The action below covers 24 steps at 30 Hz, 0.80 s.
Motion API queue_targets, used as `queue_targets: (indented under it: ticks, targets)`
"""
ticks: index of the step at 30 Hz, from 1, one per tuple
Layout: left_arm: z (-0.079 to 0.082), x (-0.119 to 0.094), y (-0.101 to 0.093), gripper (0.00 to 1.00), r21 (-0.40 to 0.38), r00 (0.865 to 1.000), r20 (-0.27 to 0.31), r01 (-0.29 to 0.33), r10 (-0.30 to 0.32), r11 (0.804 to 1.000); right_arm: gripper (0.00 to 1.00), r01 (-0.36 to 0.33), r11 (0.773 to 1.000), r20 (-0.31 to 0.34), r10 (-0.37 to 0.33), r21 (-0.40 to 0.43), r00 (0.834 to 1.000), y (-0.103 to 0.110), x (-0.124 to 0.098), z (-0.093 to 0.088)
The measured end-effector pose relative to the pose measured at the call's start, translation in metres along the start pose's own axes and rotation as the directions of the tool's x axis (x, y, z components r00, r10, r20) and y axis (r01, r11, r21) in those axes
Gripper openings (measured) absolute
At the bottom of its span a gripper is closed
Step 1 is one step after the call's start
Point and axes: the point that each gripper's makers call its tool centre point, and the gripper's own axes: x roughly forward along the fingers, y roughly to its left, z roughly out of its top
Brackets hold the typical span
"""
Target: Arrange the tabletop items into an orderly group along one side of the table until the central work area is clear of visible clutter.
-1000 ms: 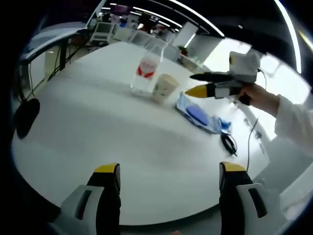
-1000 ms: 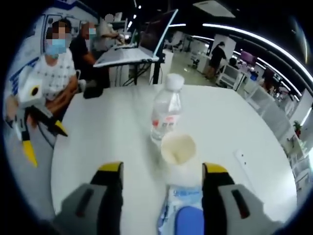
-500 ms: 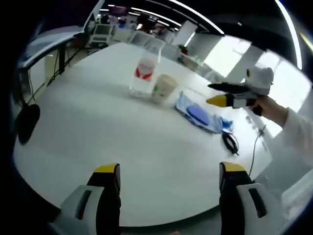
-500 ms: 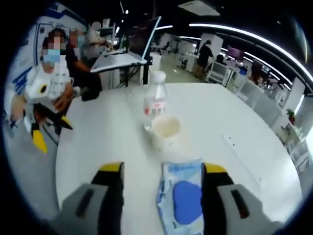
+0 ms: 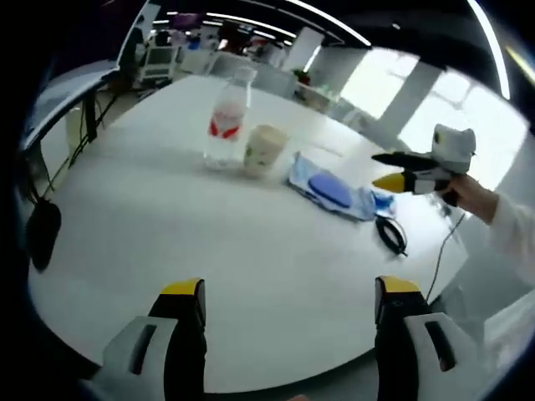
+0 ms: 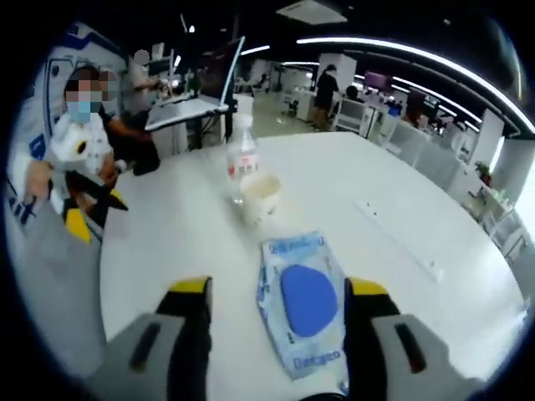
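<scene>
On the round white table (image 5: pixel 159 225) a clear water bottle (image 5: pixel 226 121) with a red label stands beside a paper cup (image 5: pixel 264 150). To their right lies a flat blue wipes pack (image 5: pixel 330 189). My left gripper (image 5: pixel 290 292) hangs open over the near table edge, nothing between its fingers. A hand holds my right gripper (image 5: pixel 376 170) past the pack, above the table's right side. In the right gripper view, my right gripper (image 6: pixel 277 291) is open, and the wipes pack (image 6: pixel 305 301) lies on the table ahead, in line with the gap. Behind it stand the cup (image 6: pixel 259 197) and bottle (image 6: pixel 242 160). My left gripper (image 6: pixel 99 215) shows at the left.
A black looped cable (image 5: pixel 390 236) lies near the table's right edge. A dark object (image 5: pixel 42 232) hangs off the left side. A white strip (image 6: pixel 399 241) lies on the table to the right. People sit at a desk (image 6: pixel 188 107) behind.
My right gripper has drawn back from the bottle and cup, so the whole wipes pack now shows ahead of it. The left gripper's view has shifted slightly; the objects stay put.
</scene>
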Motion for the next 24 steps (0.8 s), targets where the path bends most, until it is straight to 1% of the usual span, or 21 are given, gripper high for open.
queue_targets:
  ticks: [4,8,12,15,21,24]
  targets:
    - [0.002,0.002,-0.005,0.8,0.014,1.0,-0.005,0.003,-0.003,1.0,0.62,0.023,0.999,0.0,-0.023,0.04,1.0,-0.01,-0.014,-0.014]
    - [0.002,0.006,-0.009,0.8,0.027,1.0,-0.016,0.006,-0.006,1.0,0.62,0.045,0.997,0.0,-0.045,0.059,0.999,-0.018,-0.027,-0.026]
    - [0.002,0.008,-0.011,0.8,0.03,1.0,-0.022,0.006,-0.005,1.0,0.61,0.054,0.995,-0.025,-0.053,0.079,0.998,-0.024,-0.032,-0.04]
    - [0.003,0.009,-0.011,0.8,0.031,1.0,-0.023,0.002,-0.002,1.0,0.61,0.06,0.994,-0.018,-0.059,0.096,0.998,-0.027,-0.035,-0.043]
    - [0.001,0.013,-0.015,0.8,0.039,0.999,-0.033,0.01,-0.008,0.999,0.6,0.062,0.993,-0.017,-0.06,0.104,0.998,-0.024,-0.036,-0.045]
    - [0.003,0.013,-0.016,0.8,0.044,0.999,-0.033,0.01,-0.008,0.999,0.6,0.06,0.992,-0.018,-0.058,0.109,0.998,-0.023,-0.035,-0.046]
